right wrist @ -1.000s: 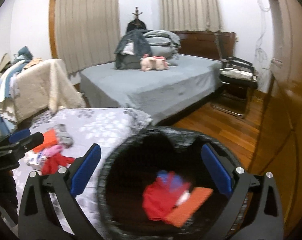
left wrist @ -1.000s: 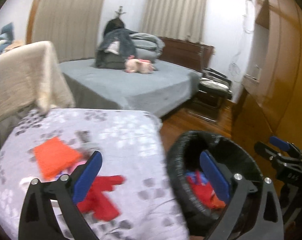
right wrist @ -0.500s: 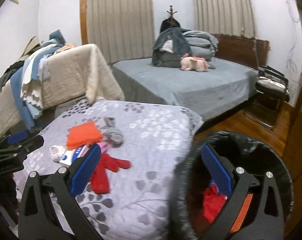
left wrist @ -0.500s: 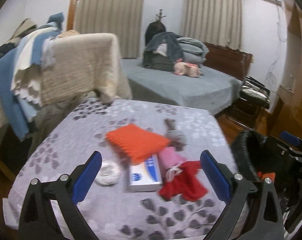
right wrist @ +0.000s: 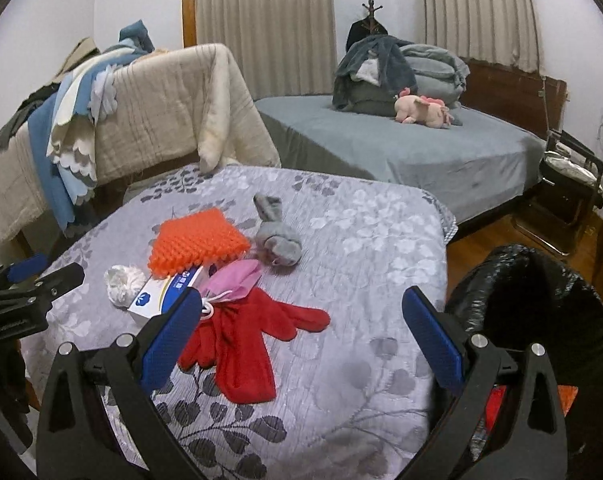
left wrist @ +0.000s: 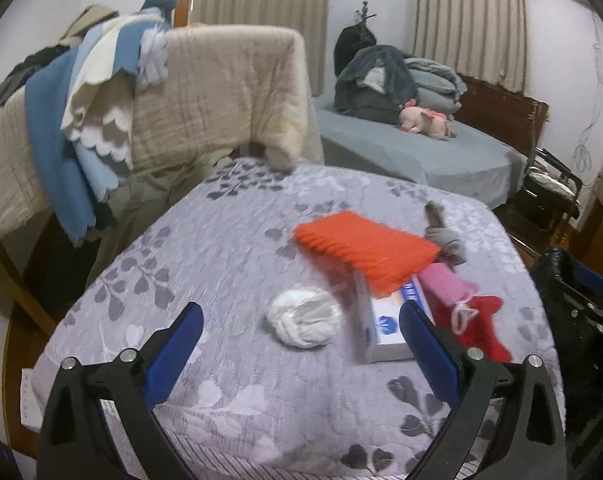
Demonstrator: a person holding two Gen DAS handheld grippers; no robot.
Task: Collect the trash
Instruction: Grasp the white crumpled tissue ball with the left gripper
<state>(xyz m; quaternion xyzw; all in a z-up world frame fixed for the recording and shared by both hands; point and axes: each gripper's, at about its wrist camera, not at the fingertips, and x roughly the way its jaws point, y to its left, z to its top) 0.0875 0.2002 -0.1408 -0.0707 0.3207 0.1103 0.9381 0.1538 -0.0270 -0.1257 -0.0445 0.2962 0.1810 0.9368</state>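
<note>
On the grey floral table (left wrist: 237,248) (right wrist: 365,240) lie an orange spiky pad (left wrist: 365,248) (right wrist: 197,242), a white crumpled ball (left wrist: 303,320) (right wrist: 123,280), a white-blue box (left wrist: 385,326) (right wrist: 165,292), a pink pouch (left wrist: 445,284) (right wrist: 233,280), a red glove (left wrist: 481,326) (right wrist: 241,340) and a grey sock (left wrist: 445,236) (right wrist: 277,236). My left gripper (left wrist: 301,354) is open and empty, just short of the white ball. My right gripper (right wrist: 303,338) is open and empty over the red glove. A black-lined bin (right wrist: 541,312) stands at the table's right, with red and orange items inside.
A chair draped with beige and blue blankets (left wrist: 149,96) (right wrist: 141,112) stands behind the table at left. A grey bed (right wrist: 401,148) with a pile of clothes and a pink plush toy (right wrist: 421,110) lies beyond. A dark chair (right wrist: 569,176) stands on the wood floor at right.
Both grippers have swung left from over the bin to over the table. The left gripper has closed in on the white ball and box. Both stayed open.
</note>
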